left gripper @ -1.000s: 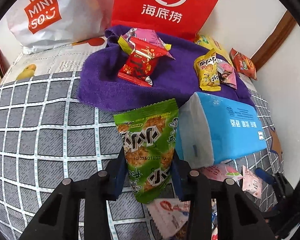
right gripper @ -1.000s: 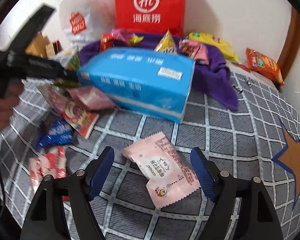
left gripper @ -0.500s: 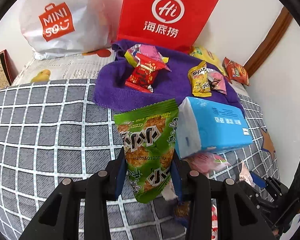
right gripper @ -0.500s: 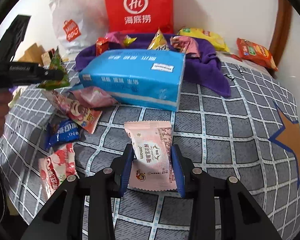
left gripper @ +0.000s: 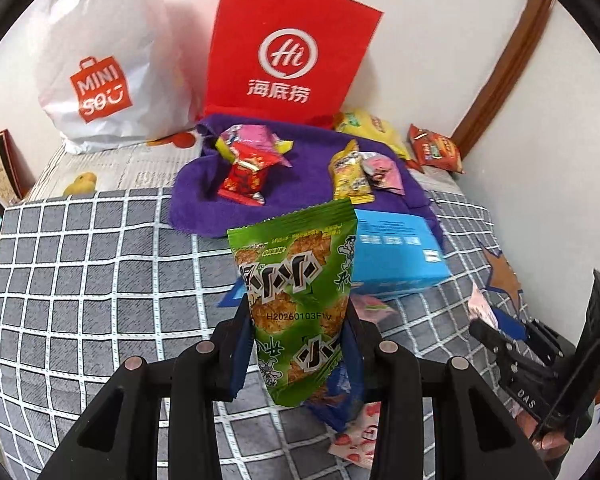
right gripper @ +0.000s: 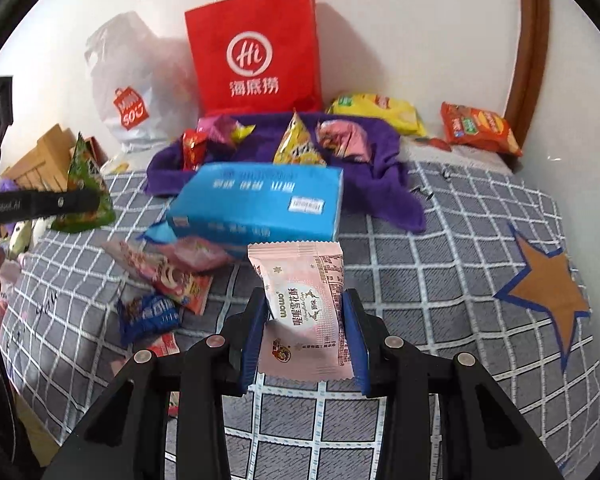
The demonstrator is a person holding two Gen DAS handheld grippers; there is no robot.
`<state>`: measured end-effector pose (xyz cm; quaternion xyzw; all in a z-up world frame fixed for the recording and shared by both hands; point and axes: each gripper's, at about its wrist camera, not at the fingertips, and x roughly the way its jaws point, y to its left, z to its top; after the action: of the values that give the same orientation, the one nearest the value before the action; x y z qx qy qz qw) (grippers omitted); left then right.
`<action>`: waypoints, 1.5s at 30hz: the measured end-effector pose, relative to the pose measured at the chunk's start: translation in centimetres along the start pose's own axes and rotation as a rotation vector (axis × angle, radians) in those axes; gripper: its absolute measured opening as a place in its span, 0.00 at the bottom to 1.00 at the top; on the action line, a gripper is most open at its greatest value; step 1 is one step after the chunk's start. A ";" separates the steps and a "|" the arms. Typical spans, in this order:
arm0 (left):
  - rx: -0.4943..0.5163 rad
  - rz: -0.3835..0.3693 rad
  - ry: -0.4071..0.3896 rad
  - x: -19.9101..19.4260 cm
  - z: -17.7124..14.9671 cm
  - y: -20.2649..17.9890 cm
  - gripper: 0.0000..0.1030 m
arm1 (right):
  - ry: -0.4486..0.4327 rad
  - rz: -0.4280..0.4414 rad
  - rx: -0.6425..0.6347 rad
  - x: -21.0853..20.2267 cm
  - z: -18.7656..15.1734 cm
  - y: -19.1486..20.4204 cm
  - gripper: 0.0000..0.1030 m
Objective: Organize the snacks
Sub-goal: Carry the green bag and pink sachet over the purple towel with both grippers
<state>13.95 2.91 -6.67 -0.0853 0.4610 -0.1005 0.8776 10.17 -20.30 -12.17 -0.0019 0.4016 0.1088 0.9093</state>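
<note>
My left gripper (left gripper: 296, 344) is shut on a green snack packet (left gripper: 296, 292) and holds it upright above the checked bedspread; the packet also shows in the right wrist view (right gripper: 86, 192). My right gripper (right gripper: 304, 332) is shut on a pink snack packet (right gripper: 304, 300), lifted off the bed. A purple towel (left gripper: 296, 196) at the back holds a red and pink packet pile (left gripper: 248, 164) and a yellow packet (left gripper: 350, 176). Loose packets (right gripper: 160, 276) lie left of my right gripper.
A blue tissue pack (right gripper: 260, 204) lies in front of the towel. A red paper bag (right gripper: 256, 52) and a white plastic bag (left gripper: 100, 68) stand against the wall. A yellow packet (right gripper: 376, 112) and an orange packet (right gripper: 480, 128) lie at the back right.
My right gripper closed on the pink packet and lifted it. My left gripper rose and drew back with the green packet still in it.
</note>
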 end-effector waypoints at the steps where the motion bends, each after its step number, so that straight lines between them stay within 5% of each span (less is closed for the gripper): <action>1: 0.003 -0.004 -0.001 -0.1 0.0 -0.3 0.36 | -0.006 -0.003 0.006 -0.3 0.3 -0.1 0.37; 13: 0.046 -0.067 -0.012 -1.1 1.5 -3.1 0.36 | -0.086 -0.027 0.023 -2.8 4.3 -0.4 0.37; 27: 0.101 -0.051 -0.051 -1.2 6.1 -5.1 0.36 | -0.157 -0.027 0.011 -2.5 10.5 -0.6 0.37; 45: 0.069 0.014 -0.050 3.5 13.7 -2.9 0.36 | -0.151 -0.006 -0.007 4.1 19.8 -1.3 0.37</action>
<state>26.88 0.01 -1.05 -0.0540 0.4358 -0.1080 0.8919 27.54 -18.92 -1.89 0.0020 0.3313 0.1074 0.9374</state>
